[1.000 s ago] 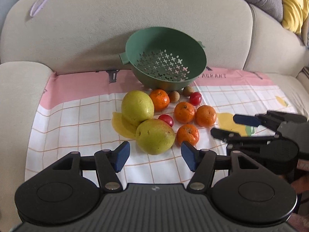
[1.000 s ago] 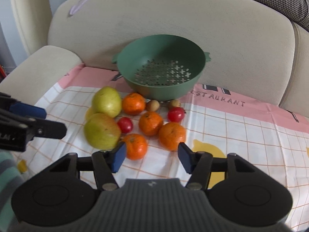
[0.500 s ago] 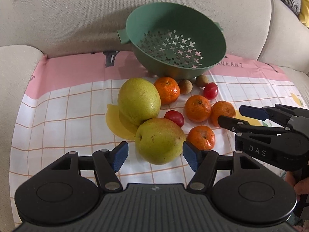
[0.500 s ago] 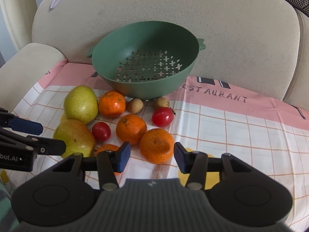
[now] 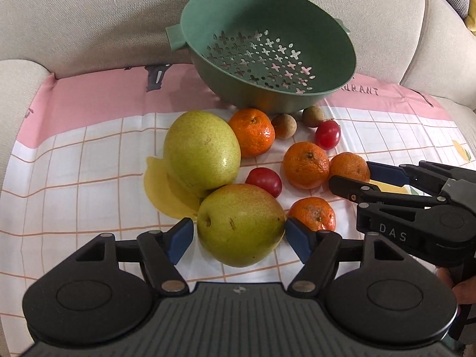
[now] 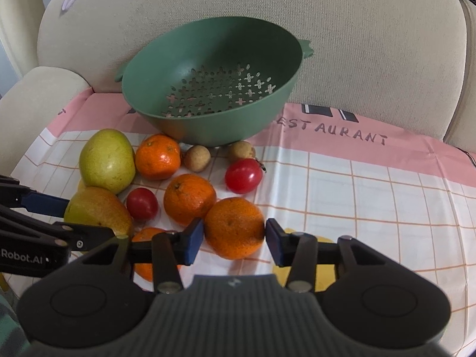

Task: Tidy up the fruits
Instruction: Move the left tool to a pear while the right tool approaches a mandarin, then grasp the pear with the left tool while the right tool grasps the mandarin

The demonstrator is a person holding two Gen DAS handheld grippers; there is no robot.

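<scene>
Picking is underway: your left tongs (image 5: 239, 235) are spreading around the near pear (image 5: 241, 224), your right tongs (image 6: 235, 239) closing on an orange (image 6: 234, 227) (neither pinched yet). Grip, then lift toward the colander (image 6: 142, 89) beyond.

Green colander (image 5: 267, 59) with cross-shaped holes, tilted, mouth toward the cameras, leaning on the sofa back – nothing inside. Fruit on the checked cloth in front of it:
- two yellow-green pears – far pear (image 5: 202, 153), near pear (image 5: 239, 224) – touching;
- four mandarins, one (image 5: 253, 135) beside the far pear, one (image 6: 235, 227) nearest the right wrist camera;
- two red tomatoes (image 5: 327, 134);
- two small brown round fruits (image 5: 284, 125) at the colander's base.
</scene>
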